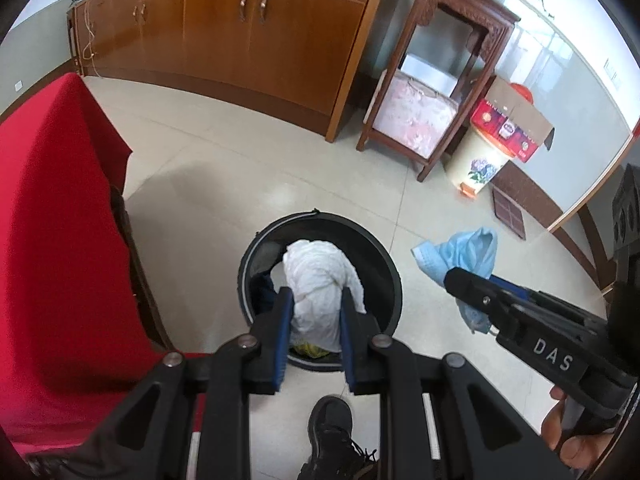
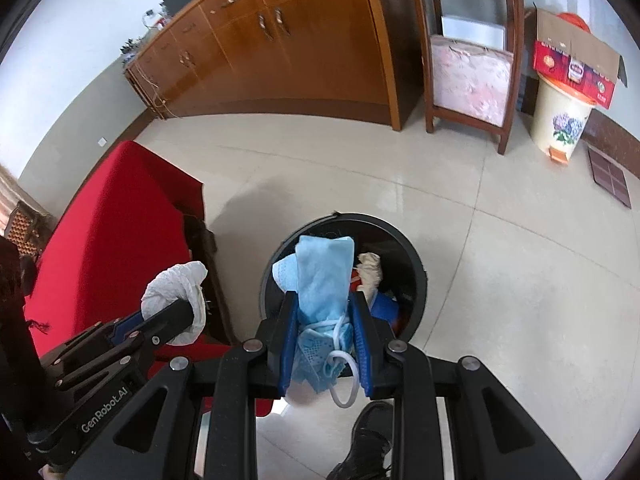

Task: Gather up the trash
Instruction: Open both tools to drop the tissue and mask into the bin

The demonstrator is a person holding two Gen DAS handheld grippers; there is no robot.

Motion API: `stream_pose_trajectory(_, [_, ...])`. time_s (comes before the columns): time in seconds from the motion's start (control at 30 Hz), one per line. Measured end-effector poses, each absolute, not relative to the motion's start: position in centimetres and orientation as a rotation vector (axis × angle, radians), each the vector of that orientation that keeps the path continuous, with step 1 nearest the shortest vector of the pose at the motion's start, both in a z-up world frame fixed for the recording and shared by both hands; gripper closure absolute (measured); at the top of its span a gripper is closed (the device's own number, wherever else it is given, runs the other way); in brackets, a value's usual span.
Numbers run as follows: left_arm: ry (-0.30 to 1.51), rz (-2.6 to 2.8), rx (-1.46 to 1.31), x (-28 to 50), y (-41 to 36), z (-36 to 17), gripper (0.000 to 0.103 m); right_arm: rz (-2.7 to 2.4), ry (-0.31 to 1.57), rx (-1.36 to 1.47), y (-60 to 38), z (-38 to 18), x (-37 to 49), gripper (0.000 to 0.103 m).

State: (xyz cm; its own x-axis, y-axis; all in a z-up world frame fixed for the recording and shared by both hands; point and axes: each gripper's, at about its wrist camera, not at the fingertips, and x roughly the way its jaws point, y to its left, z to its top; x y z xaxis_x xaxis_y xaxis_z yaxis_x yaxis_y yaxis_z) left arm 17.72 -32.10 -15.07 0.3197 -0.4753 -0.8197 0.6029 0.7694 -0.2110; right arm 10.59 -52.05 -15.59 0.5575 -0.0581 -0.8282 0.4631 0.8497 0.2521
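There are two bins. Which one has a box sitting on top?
The cream bin with painted flowers by the wooden stand; a red cardboard box sits on it. The black bin near the grippers is open, with trash inside.

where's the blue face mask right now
The blue face mask is clamped in the right gripper, held over the black bin beside the red sofa.

The bin [image 1: 394,276] stands on the floor [image 1: 240,168] right of the sofa [image 1: 52,240], cabinet [image 1: 248,40] behind
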Motion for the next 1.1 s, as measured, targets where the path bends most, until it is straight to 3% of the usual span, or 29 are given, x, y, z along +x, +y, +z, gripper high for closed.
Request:
stream_pose_trajectory(0.5, [1.182, -0.677, 0.113, 20.2, -35.6, -20.3, 0.074, -0.316, 1.092, 0.548, -56.3, -22.2, 15.8, 0.074])
stream_pose_trajectory(0.57, [1.205, -0.676, 0.098, 20.5, -35.8, -20.7, 0.065, -0.329, 1.089, 0.549, -56.8, -22.4, 16.2, 0.071])
stream_pose_trajectory(0.6, [1.212, -0.674, 0.088, 20.6, -35.9, -20.7, 0.054, -0.339, 1.09, 0.549, -57.0, -22.6, 16.3, 0.066])
stream_pose_trajectory(0.63, [1.216, -0.671, 0.08, 20.7, -35.9, -20.8, 0.044, -0.35, 1.093, 0.556, -57.2, -22.9, 16.4, 0.055])
stream_pose_trajectory(0.67, [1.215, -0.667, 0.077, 20.7, -35.9, -20.8, 0.043, -0.353, 1.099, 0.57, -57.4, -23.2, 16.4, 0.051])
stream_pose_trajectory(0.9, [1.175, -0.651, 0.082, 20.8, -35.2, -19.6, 0.042, -0.382, 1.074, 0.596, -58.3, -22.9, 16.2, 0.05])
stream_pose_trajectory(1.1, [1.024, -0.606, 0.124, 18.5, -32.3, -14.9, 0.042, -0.366, 1.008, 0.568, -56.7, -20.1, 15.2, 0.05])
